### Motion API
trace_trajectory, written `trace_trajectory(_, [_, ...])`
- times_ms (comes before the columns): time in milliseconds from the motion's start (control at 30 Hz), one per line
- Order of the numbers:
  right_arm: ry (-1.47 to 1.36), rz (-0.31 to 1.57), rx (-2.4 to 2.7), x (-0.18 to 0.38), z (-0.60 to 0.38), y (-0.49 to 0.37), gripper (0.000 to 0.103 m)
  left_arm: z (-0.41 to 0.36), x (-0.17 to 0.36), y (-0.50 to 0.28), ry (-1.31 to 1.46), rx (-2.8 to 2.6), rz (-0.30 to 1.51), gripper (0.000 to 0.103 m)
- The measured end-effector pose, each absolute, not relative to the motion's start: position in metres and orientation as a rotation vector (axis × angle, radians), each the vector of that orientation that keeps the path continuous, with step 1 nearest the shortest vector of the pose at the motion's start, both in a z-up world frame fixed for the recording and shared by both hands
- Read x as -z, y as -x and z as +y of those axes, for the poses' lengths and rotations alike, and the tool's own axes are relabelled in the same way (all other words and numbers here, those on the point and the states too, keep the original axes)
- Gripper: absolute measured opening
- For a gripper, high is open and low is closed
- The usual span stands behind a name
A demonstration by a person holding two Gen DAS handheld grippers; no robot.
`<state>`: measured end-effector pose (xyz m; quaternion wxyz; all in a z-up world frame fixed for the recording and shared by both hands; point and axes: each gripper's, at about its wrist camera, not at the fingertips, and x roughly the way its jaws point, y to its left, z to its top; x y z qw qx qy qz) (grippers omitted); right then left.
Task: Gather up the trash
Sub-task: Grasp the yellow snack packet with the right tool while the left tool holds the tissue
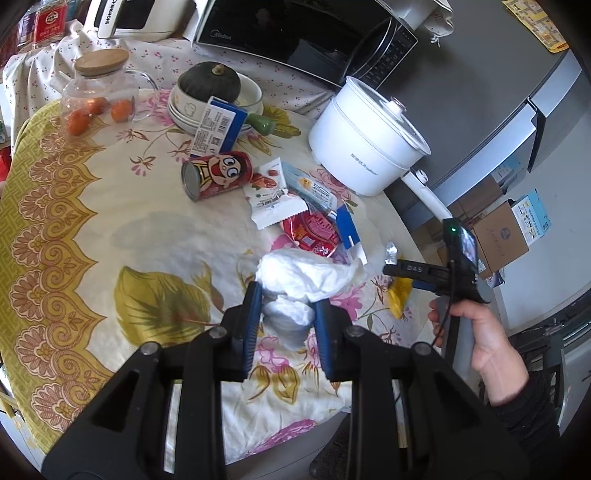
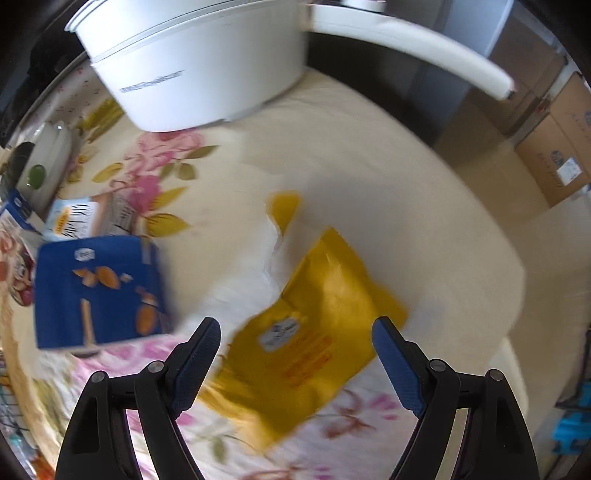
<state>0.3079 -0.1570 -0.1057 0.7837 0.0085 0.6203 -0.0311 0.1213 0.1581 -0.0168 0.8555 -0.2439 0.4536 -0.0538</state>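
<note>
My left gripper (image 1: 286, 297) is shut on a crumpled white tissue (image 1: 306, 275) that bulges out above its blue pads, just over the flowered tablecloth (image 1: 110, 229). My right gripper (image 2: 295, 328) points steeply down, open wide, with a yellow snack wrapper (image 2: 314, 332) lying on the cloth between and below its fingers; the pads do not touch it. In the left wrist view a hand (image 1: 480, 332) holds that right gripper (image 1: 397, 266) above the same yellow wrapper (image 1: 399, 297). More trash lies mid-table: a red cartoon can (image 1: 218, 175) on its side, a white wrapper (image 1: 275, 199), a red wrapper (image 1: 310, 230).
A white electric pot (image 1: 369, 136) with a long handle stands at the table's right. Behind it are a microwave (image 1: 295, 33), stacked bowls with a dark squash (image 1: 214, 83), a blue carton (image 1: 218, 125) and a glass jar (image 1: 99, 88). A blue box (image 2: 96, 291) lies left of the right gripper. Cardboard boxes (image 1: 498, 236) sit on the floor.
</note>
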Motion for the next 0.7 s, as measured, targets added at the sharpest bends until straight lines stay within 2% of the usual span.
trace_trajectory(267, [-0.096,1.278,0.110,0.085,-0.181,-0.303,0.086,0.157,0.023,-0.122,0.510,0.108,0.980,0.029])
trace_trajectory(700, [-0.067,1.346,0.127,0.129,-0.170,-0.283,0.086,0.156,0.018,-0.116,0.490,0.114,0.975,0.029])
